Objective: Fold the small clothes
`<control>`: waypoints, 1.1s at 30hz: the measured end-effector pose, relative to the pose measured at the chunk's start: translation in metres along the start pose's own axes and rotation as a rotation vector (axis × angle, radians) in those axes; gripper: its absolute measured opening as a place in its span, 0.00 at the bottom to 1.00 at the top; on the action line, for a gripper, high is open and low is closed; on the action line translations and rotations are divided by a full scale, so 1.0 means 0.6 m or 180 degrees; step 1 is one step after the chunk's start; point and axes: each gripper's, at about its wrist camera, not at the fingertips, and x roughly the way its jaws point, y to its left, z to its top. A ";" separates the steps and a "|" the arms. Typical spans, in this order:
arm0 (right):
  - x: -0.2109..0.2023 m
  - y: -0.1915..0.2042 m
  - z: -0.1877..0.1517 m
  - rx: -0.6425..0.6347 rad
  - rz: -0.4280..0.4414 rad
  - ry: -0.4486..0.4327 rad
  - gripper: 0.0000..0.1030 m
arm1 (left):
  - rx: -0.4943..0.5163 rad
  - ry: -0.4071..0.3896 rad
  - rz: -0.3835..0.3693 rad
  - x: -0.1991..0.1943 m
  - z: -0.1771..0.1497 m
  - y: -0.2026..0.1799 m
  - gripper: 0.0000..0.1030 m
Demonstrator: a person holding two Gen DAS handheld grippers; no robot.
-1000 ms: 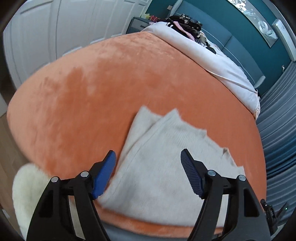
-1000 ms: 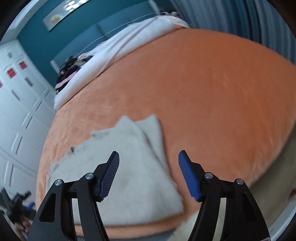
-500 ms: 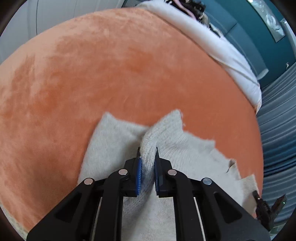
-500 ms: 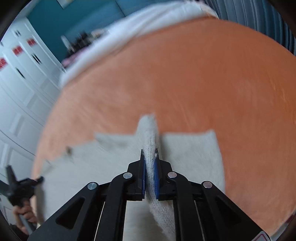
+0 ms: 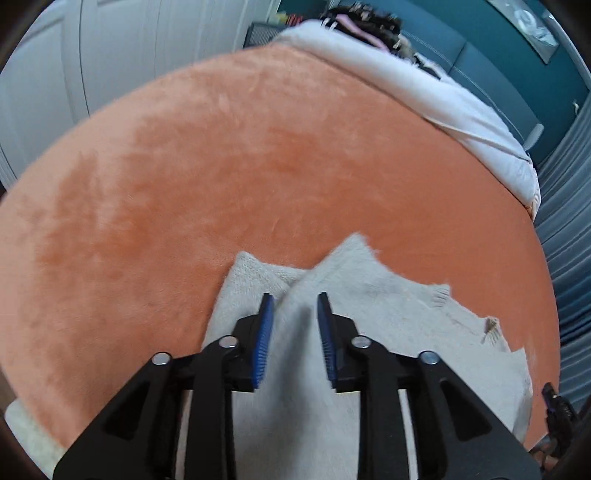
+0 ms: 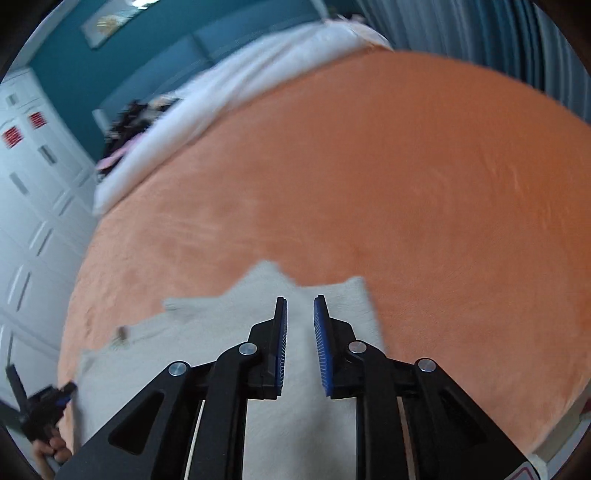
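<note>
A small pale grey knitted garment (image 5: pixel 388 317) lies flat on the orange blanket (image 5: pixel 258 166) near the bed's front edge; it also shows in the right wrist view (image 6: pixel 221 332). My left gripper (image 5: pixel 293 299) hovers over its left part with the jaws a little apart, holding nothing. My right gripper (image 6: pixel 299 301) hovers over the garment's right part, jaws a little apart, also holding nothing. The left gripper (image 6: pixel 40 406) shows at the lower left of the right wrist view.
The orange blanket (image 6: pixel 406 184) covers most of the bed. A white duvet (image 5: pixel 424 99) and a dark heap of clothes (image 5: pixel 362 22) lie at the far end. White wardrobe doors (image 5: pixel 92 55) stand to the left, grey curtains (image 6: pixel 498 37) to the right.
Both grippers closed on a pinch of the garment half a second ago. Now both have opened partway and let the cloth go, and the garment lies flat.
</note>
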 end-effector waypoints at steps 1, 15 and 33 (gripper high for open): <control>-0.007 0.025 -0.012 -0.0110 0.0087 0.0027 0.19 | 0.0041 -0.0058 -0.0041 -0.026 -0.016 -0.007 0.31; -0.009 -0.033 -0.178 0.0084 -0.0212 0.0661 0.03 | 0.0047 0.0440 -0.0306 -0.035 -0.159 0.033 0.23; -0.040 -0.093 -0.132 0.0344 -0.0572 0.0422 0.00 | 0.0112 0.0434 -0.0243 -0.030 -0.168 0.030 0.19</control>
